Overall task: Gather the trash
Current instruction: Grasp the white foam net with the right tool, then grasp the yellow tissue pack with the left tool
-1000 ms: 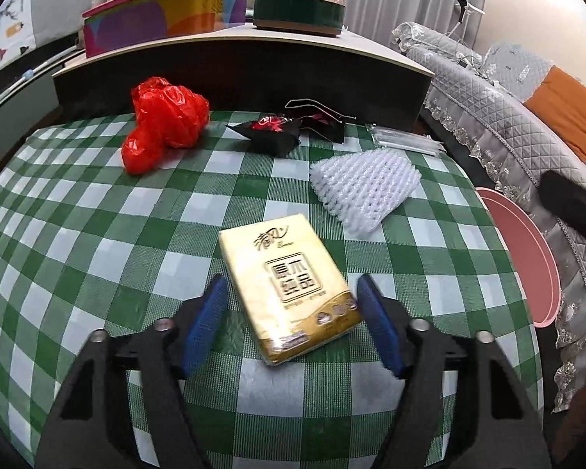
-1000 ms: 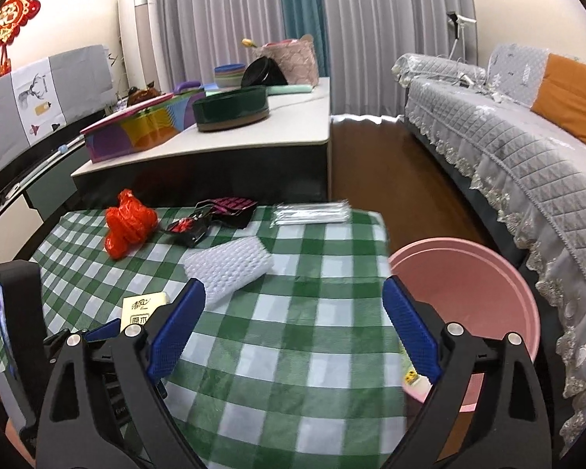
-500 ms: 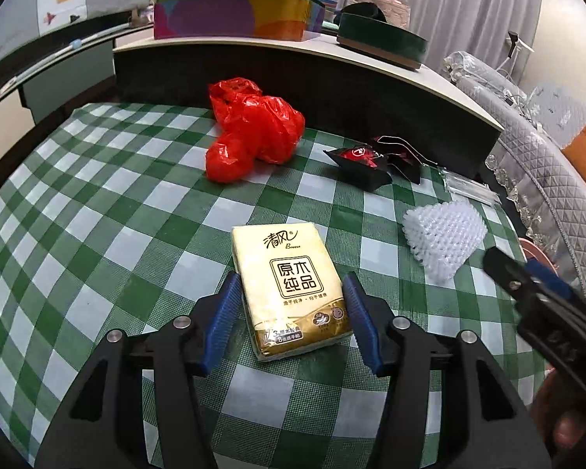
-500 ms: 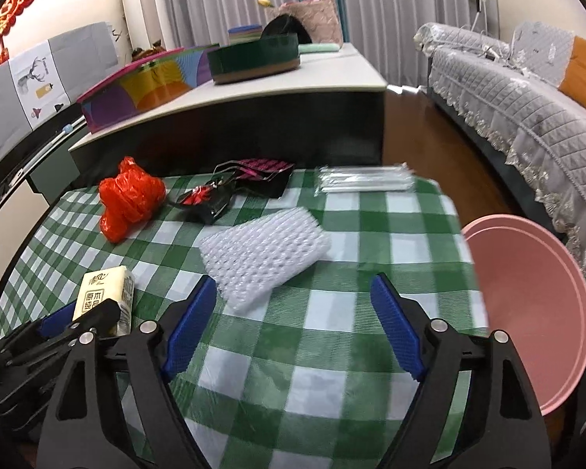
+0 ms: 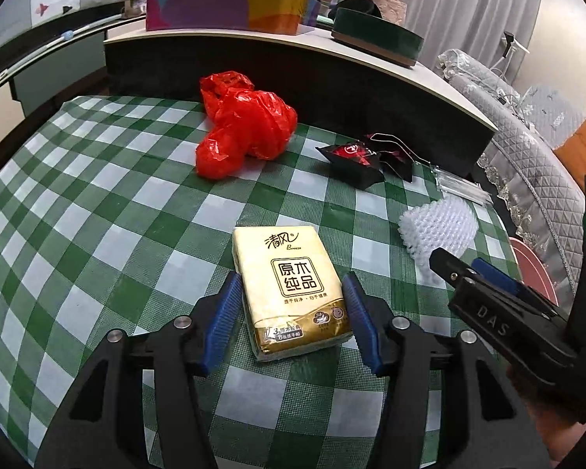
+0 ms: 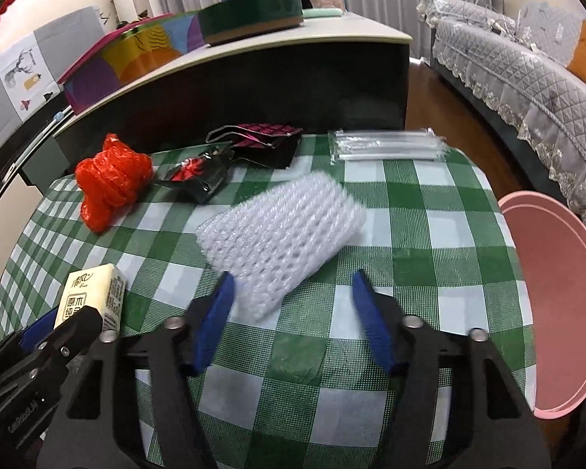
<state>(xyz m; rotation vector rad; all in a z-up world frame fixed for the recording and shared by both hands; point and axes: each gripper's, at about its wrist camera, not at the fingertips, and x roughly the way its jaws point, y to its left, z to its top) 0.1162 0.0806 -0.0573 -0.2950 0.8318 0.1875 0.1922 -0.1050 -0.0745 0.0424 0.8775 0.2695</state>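
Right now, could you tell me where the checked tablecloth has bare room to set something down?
Bare cloth lies left of the yellow tissue pack, below the red plastic bag. The far right, around the white foam net, black wrappers and clear sleeves, is crowded.

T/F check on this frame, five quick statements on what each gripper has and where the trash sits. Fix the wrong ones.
1. The tissue pack lies between the left gripper pads. True.
2. The right gripper has lifted the white foam net off the table. False: the net lies on the checked cloth, only its near corner between the closing jaws, no grip yet.
3. The red plastic bag lies inside the pink bin. False: it sits on the cloth near the far edge.
4. The pink bin stands beside the table, to the right in the right wrist view. True.
5. The clear sleeves lie under the tissue pack. False: they lie apart, at the far edge.
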